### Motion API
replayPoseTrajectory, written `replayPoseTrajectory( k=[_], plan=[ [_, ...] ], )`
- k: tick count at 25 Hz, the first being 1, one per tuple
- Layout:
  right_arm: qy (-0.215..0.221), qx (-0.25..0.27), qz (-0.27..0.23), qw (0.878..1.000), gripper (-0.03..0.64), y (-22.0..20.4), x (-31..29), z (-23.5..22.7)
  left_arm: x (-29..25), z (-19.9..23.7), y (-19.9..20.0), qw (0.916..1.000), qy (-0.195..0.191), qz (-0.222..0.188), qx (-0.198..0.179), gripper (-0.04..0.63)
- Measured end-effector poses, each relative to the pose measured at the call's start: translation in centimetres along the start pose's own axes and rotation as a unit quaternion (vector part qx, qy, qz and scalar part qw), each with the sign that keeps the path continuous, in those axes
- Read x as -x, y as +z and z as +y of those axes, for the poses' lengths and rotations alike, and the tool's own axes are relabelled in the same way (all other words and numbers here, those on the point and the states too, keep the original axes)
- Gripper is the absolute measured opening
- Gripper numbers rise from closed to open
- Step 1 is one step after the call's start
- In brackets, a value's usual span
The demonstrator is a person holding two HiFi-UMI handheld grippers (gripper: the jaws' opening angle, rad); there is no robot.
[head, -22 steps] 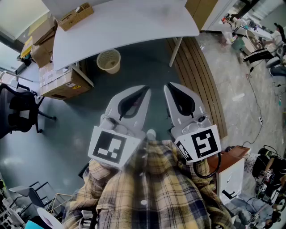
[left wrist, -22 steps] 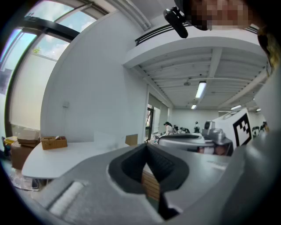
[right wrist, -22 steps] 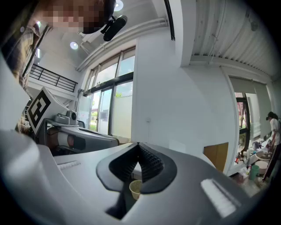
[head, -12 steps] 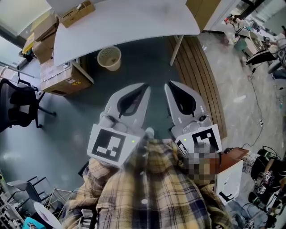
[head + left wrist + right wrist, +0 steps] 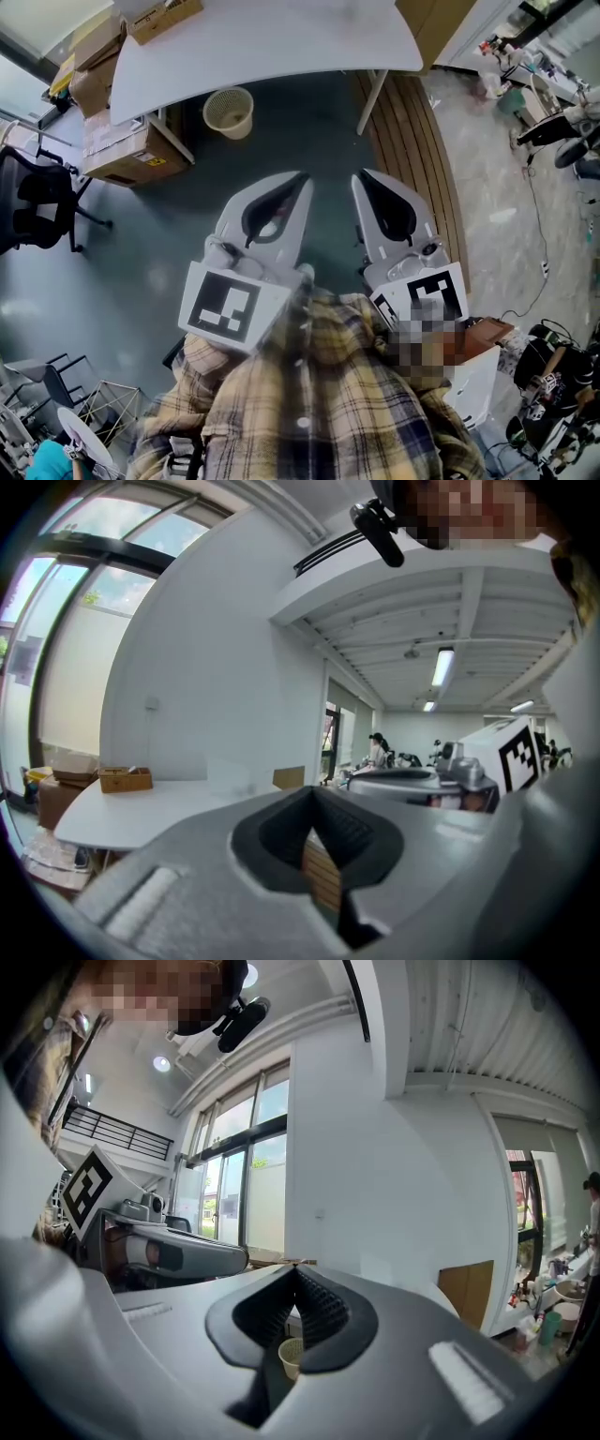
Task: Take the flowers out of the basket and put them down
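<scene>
- Left gripper [image 5: 300,178] and right gripper [image 5: 362,176] are held side by side close to the chest, pointed ahead; this is judged a carrying pose, with work not yet begun.
- Both pairs of jaws are clenched tip to tip, with nothing gripped.
- A basket [image 5: 229,111] is seen on the floor beneath the table's [image 5: 281,37] near edge, towards its left end.
- No flowers can be made out; the basket's inside is too small to read.

No writing can be read anywhere.
The left marker cube [image 5: 223,312] and the right marker cube [image 5: 422,291] carry only black-and-white square patterns, with no letters or digits. A cardboard box [image 5: 122,161] under the white table [image 5: 281,37] bears a small yellow sticker [image 5: 155,161], too small to read.
</scene>
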State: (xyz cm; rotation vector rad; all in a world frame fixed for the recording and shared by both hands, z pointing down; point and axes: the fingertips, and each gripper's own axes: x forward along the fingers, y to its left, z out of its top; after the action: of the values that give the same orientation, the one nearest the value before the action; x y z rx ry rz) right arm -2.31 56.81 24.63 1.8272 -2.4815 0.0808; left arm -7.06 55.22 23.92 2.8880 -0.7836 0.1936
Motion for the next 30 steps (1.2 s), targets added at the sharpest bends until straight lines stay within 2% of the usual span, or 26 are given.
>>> replayPoseTrajectory(
  k=[5, 8, 21, 26, 30],
  plan=[
    [0.002, 0.001, -0.006, 1.000, 0.005, 0.1, -2.2, -3.0, -3.1, 1.3, 0.7, 1.0000, 0.003, -0.005, -0.007, 0.000],
    [0.000, 0.004, -0.009, 1.000, 0.005, 0.4, -4.9, -4.4, -5.1, 3.6, 1.4, 0.9999, 0.000, -0.007, -0.009, 0.000],
    [-0.036, 0.009, -0.018, 0.999, 0.005, 3.2, -22.8, -13.2, -17.0, 19.7, 6.7, 0.9991, -0.026, -0.017, -0.029, 0.000],
    [-0.044, 0.000, -0.012, 0.999, 0.005, 2.8, -29.1, -14.9, -20.1, 25.5, 7.2, 0.9992, -0.030, -0.009, -0.026, 0.000],
    [-0.045, -0.006, 0.000, 0.999, 0.005, 2.2, -32.4, -16.1, -22.1, 28.3, 7.0, 0.9992, -0.035, -0.001, -0.017, 0.000]
  ],
)
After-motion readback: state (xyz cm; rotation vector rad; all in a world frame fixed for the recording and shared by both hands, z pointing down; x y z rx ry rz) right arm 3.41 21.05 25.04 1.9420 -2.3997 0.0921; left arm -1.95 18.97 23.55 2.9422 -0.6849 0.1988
